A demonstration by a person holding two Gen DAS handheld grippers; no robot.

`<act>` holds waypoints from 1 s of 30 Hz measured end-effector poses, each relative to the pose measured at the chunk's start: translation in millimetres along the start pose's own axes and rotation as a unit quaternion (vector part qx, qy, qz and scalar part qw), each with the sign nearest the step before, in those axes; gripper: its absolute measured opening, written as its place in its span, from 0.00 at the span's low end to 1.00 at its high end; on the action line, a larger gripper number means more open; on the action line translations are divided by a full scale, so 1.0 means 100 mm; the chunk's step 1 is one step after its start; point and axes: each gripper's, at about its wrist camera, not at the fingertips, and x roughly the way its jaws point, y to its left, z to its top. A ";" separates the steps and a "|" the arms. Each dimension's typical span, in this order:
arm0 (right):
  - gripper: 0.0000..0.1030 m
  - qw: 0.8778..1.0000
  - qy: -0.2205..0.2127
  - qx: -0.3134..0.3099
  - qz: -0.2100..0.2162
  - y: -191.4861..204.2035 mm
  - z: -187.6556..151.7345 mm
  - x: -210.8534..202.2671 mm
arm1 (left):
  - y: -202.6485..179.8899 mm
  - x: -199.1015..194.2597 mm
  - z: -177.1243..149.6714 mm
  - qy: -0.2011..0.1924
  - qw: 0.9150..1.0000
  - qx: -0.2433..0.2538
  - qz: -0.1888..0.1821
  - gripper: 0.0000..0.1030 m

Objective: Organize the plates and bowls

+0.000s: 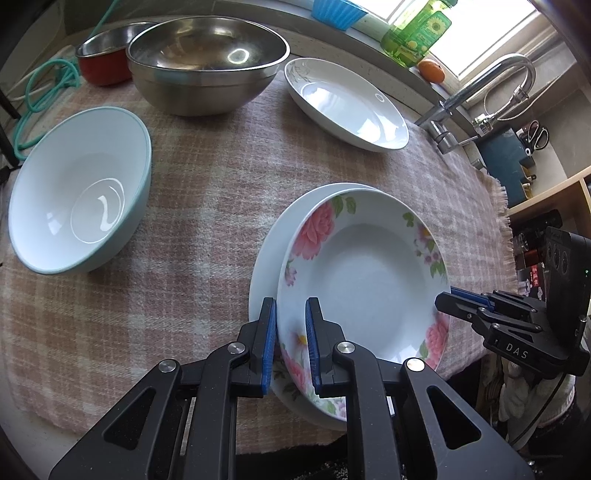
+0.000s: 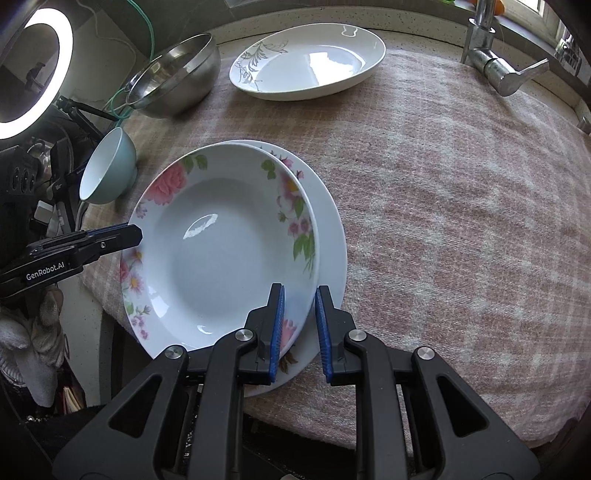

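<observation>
A floral deep plate (image 1: 369, 280) (image 2: 218, 243) lies on another floral plate, and both rest on a plain white plate (image 1: 269, 254) (image 2: 332, 236) near the table's front edge. My left gripper (image 1: 290, 332) is open, its blue pads straddling the floral plate's near rim. My right gripper (image 2: 300, 314) is open too, its pads straddling the opposite rim; it shows from the side in the left wrist view (image 1: 454, 301). A light-blue bowl (image 1: 81, 192) (image 2: 107, 166) lies tilted at the left. A white oval dish (image 1: 347, 105) (image 2: 306, 61) and a steel bowl (image 1: 207, 62) (image 2: 177, 74) stand farther back.
A pink plaid cloth (image 1: 207, 177) (image 2: 461, 206) covers the table. A red-sided steel bowl (image 1: 107, 55) stands behind the steel bowl. A tap (image 1: 480, 96) (image 2: 495, 55), a green bottle (image 1: 417, 33) and an orange (image 1: 431, 70) are at the back right. A ring light (image 2: 37, 62) stands at the left.
</observation>
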 end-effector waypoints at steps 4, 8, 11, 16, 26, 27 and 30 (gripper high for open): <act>0.18 1.000 0.000 -0.002 0.004 0.00 0.01 -0.02 | 0.01 -0.01 0.02 -0.001 1.000 -0.001 -0.001 0.13; 0.18 1.000 -0.004 0.007 0.013 -0.05 0.03 -0.04 | 0.04 -0.05 0.04 -0.006 1.000 -0.004 0.001 0.13; 0.18 1.000 -0.010 0.010 0.013 -0.08 0.06 -0.09 | 0.08 -0.09 0.06 -0.011 1.000 -0.006 0.003 0.13; 0.19 1.000 -0.019 0.015 0.013 -0.16 0.13 -0.15 | 0.12 -0.15 0.12 -0.021 1.000 -0.013 0.000 0.13; 0.31 0.996 -0.076 0.043 0.018 -0.45 0.52 -0.39 | 0.07 -0.20 0.45 -0.069 0.997 -0.040 -0.020 0.14; 0.31 0.995 -0.084 0.049 0.021 -0.50 0.58 -0.42 | 0.05 -0.20 0.49 -0.075 0.996 -0.042 -0.020 0.14; 0.31 0.992 -0.103 0.068 0.026 -0.68 0.79 -0.48 | -0.01 -0.17 0.60 -0.090 0.995 -0.046 -0.023 0.14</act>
